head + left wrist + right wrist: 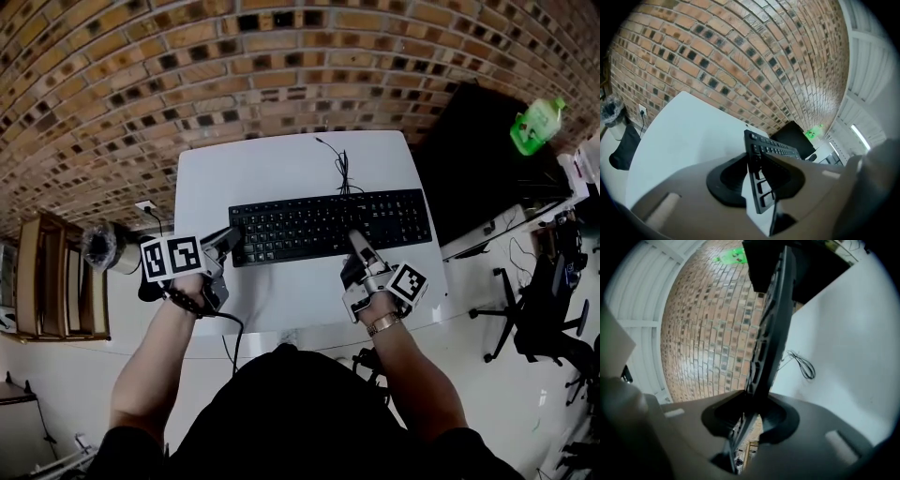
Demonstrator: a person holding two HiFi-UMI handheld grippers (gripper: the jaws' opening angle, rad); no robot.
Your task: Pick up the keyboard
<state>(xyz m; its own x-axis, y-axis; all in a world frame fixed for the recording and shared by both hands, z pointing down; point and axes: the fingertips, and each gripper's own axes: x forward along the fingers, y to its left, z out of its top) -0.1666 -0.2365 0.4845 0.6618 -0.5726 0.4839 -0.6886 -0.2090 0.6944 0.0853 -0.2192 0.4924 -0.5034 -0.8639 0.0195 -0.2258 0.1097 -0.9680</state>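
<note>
A black keyboard (328,225) hangs above the white table (291,169), held at both ends. My left gripper (228,242) is shut on its left end, and the keyboard (759,183) stands edge-on between the jaws in the left gripper view. My right gripper (359,246) is shut on the front edge toward the right end. In the right gripper view the keyboard (771,329) runs away from the jaws, tilted, with brick wall behind it. The keyboard's cable (343,169) lies coiled on the table behind it.
A brick wall (234,66) rises behind the table. A black surface (473,159) with a green bottle (536,124) stands to the right. Office chairs (544,309) are at the far right. A wooden shelf (52,277) and a bin (101,247) stand at the left.
</note>
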